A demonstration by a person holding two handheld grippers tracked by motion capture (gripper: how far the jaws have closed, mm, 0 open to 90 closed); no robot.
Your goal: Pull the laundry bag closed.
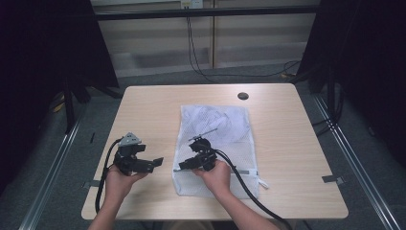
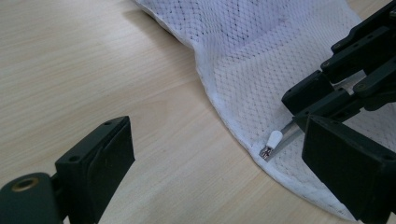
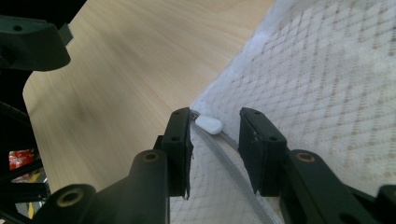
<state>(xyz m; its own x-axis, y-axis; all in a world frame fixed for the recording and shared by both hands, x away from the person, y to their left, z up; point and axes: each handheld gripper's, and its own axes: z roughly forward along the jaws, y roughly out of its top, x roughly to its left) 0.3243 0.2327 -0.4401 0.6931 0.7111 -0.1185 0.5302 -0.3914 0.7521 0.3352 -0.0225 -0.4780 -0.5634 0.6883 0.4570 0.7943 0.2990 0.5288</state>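
A white mesh laundry bag (image 1: 220,129) lies flat in the middle of the wooden table (image 1: 287,143). Its white zipper pull (image 3: 208,124) sits at the bag's near left corner, at the end of the grey zipper track (image 3: 233,154). My right gripper (image 3: 217,116) is lowered over that corner; its jaws stand apart on either side of the pull, and the pads do not press on it. In the left gripper view the pull (image 2: 274,138) shows just below the right gripper (image 2: 336,88). My left gripper (image 1: 155,163) rests left of the bag, open and holding nothing.
A round black grommet (image 1: 243,96) sits near the table's far edge. A small white tab (image 1: 263,183) sticks out at the bag's near right corner. A black cable (image 1: 249,189) trails from the right gripper across the bag. Bare wood lies left and right of the bag.
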